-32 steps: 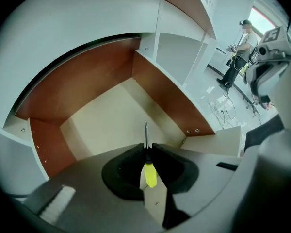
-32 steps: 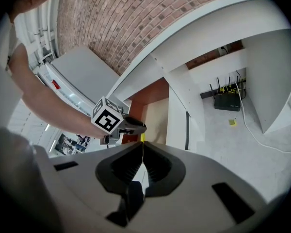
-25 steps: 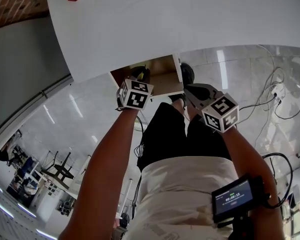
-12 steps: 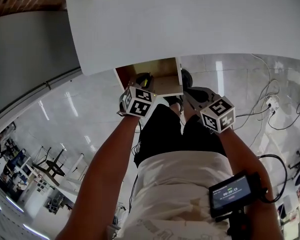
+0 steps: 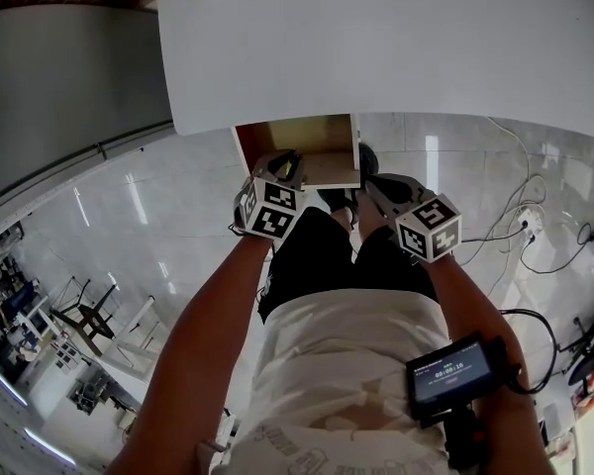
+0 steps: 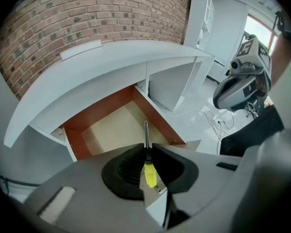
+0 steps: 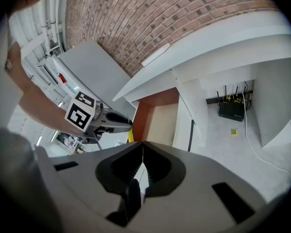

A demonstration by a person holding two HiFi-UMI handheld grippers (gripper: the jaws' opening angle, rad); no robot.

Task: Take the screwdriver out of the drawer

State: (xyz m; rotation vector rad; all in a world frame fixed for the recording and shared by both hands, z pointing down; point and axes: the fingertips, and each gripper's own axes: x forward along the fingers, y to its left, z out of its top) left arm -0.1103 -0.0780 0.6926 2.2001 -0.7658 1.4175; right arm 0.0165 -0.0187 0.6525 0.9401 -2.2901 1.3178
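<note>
The screwdriver (image 6: pixel 149 174) is clamped between the jaws of the left hand-held gripper (image 6: pixel 147 146). Its yellow handle lies between the pads and its metal shaft pokes out past the jaw tips, above the open drawer (image 6: pixel 104 108). The drawer stands pulled out from under the white tabletop (image 6: pixel 102 67). The right hand-held gripper (image 7: pixel 142 142) hangs near the drawer's front right corner, its jaws together and empty.

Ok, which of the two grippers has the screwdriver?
The left gripper: its jaws clamp the yellow-handled screwdriver. The right gripper's jaws are closed together without it.
</note>
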